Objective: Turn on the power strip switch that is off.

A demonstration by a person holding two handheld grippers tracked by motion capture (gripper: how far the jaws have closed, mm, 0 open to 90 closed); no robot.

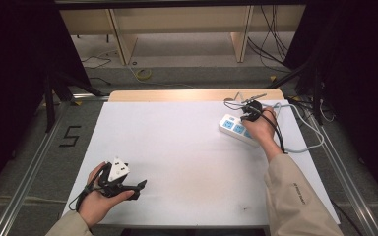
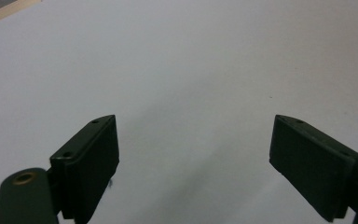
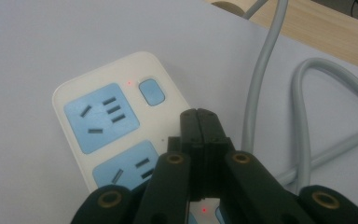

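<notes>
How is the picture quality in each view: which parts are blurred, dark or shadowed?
High view: dark edges, white table evenly lit. Left gripper view: the left claw is soft and blurred, with faint shadow between its jaws. Right gripper view: the power strip is fairly sharp, the shut right claw dark.

Beige jacket sleeves (image 1: 289, 196), black grippers, flat black fingers (image 2: 91, 163) with small screws, brass-ringed pivots, black cables

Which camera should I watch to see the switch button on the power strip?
The right gripper view: the blue switch button sits close and sharp on the power strip, just beyond the shut right gripper. The high view shows the strip small, its button too tiny to read. The left gripper view faces bare table.
</notes>
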